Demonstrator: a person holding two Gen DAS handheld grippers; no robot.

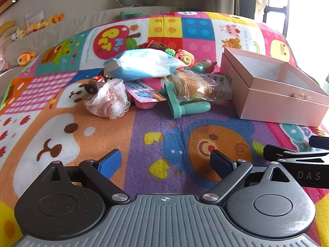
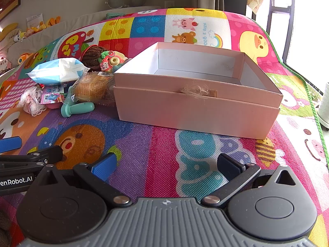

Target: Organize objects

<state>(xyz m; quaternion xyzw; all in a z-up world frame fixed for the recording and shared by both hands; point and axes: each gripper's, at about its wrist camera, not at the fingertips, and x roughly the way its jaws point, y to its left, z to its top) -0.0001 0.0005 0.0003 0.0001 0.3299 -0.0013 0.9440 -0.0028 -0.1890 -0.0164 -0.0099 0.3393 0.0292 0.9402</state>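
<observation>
Right wrist view, pink box holding nothing, right tool spread apart, left tool likewise.

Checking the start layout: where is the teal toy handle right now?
The teal toy handle lies on the play mat, at the pile's near edge, under the wrapped bread and left of the pink box.

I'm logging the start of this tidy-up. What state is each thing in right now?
Left gripper: open, holding nothing, over the mat.
Right gripper: open, holding nothing.
Pink box: lid off, nothing visible inside.
Tissue pack: lying atop the pile.
Bread bag: sealed, lying against the box.
Teal toy: lying on its side.
Lace cloth: crumpled.
</observation>
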